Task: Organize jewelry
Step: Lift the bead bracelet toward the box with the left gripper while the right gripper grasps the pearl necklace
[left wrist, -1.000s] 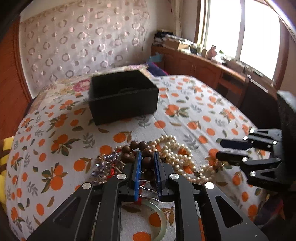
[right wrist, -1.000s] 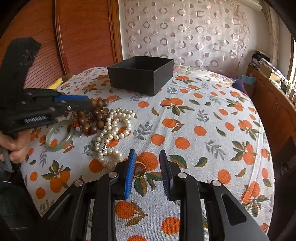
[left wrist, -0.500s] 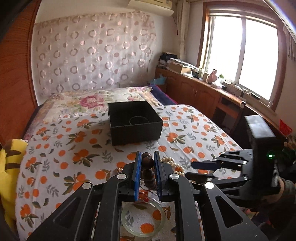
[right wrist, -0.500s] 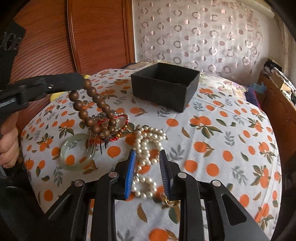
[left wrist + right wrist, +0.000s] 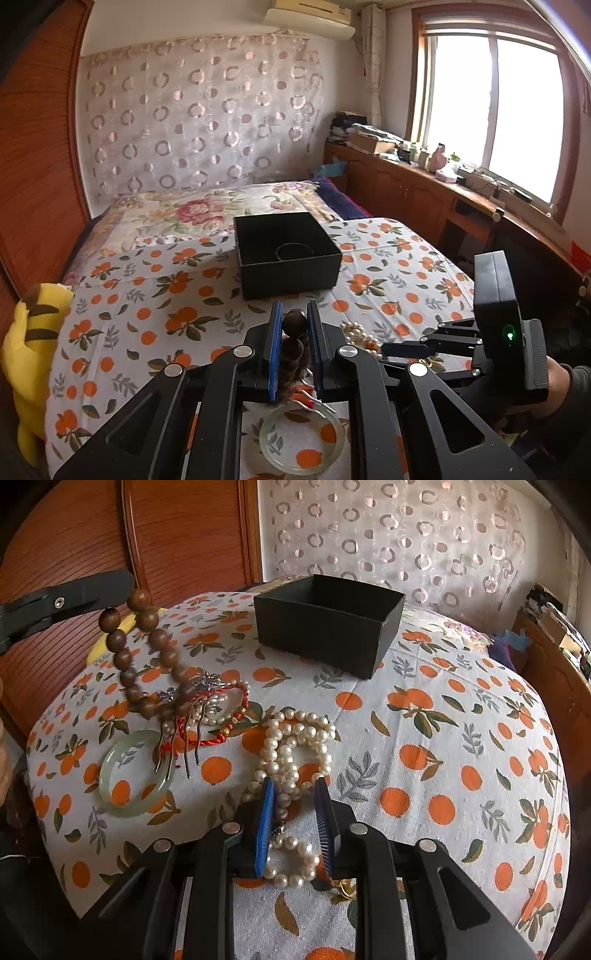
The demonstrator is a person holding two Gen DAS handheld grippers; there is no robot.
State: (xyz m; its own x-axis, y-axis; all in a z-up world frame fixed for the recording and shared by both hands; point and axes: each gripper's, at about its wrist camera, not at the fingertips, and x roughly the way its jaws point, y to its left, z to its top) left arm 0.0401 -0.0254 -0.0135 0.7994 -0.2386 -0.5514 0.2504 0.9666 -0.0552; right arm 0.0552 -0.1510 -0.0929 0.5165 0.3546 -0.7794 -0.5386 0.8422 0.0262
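Note:
My left gripper (image 5: pixel 294 325) is shut on a brown wooden bead bracelet (image 5: pixel 294 338) and holds it lifted above the bed; in the right wrist view the bracelet (image 5: pixel 147 653) hangs from that gripper (image 5: pixel 122 590), tangled with a silver hair comb (image 5: pixel 192 709) and a red cord bracelet (image 5: pixel 221 716). My right gripper (image 5: pixel 294 794) is open, its jaws either side of a pearl necklace (image 5: pixel 291 753) lying on the cloth. A pale jade bangle (image 5: pixel 129 771) lies at the left. An open black box (image 5: pixel 328 620) stands beyond, with a thin ring (image 5: pixel 295 252) inside.
An orange-patterned cloth (image 5: pixel 443 738) covers the bed. A yellow plush toy (image 5: pixel 29 354) sits at the left edge. A small gold ring (image 5: pixel 345 890) lies by my right gripper. Wooden cabinets (image 5: pixel 406 192) and a window are to the right.
My left gripper has risen with the wooden bead bracelet, dragging the comb and red cord up. My right gripper has moved left over the pearl necklace.

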